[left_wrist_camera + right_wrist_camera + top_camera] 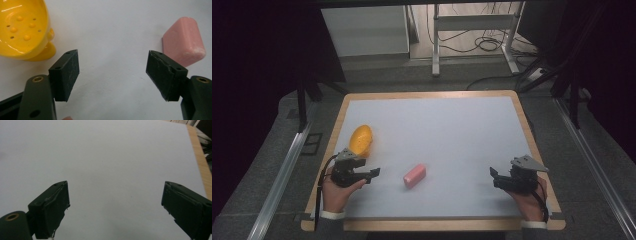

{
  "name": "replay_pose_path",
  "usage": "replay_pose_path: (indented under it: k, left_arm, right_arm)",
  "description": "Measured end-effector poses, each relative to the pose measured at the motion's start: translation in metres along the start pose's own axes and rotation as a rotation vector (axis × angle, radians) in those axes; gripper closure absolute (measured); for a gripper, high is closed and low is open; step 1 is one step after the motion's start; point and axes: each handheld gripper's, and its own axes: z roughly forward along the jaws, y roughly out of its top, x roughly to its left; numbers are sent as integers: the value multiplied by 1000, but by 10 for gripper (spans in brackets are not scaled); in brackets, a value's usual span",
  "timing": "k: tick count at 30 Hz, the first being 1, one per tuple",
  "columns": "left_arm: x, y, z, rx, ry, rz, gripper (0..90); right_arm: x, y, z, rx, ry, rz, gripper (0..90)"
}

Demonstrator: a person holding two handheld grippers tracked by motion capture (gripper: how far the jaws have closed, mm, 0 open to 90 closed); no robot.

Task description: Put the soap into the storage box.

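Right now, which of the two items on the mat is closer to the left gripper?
The yellow soap dish: it sits right beside the open left gripper, just beyond it. The pink soap bar lies farther off, toward the mat's middle.

High view: looking down from above, far. Gripper views: riding low, facing forward close over table (452, 125). Left gripper view sharing the pink soap (183, 41) beside its jaw.

Grey carpet floor (272, 165) surrounds the wood-edged table (427, 94). Behind it stand a white cabinet (364, 30) and tangled cables (484, 42).
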Motion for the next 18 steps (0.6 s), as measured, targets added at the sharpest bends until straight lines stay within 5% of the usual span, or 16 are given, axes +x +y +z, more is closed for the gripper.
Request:
replay_pose_path:
  k: [18]
  left_arm:
    - [1, 2, 0, 16, 10, 3, 270]
  right_arm:
    - [1, 1, -7, -8, -10, -18, 94]
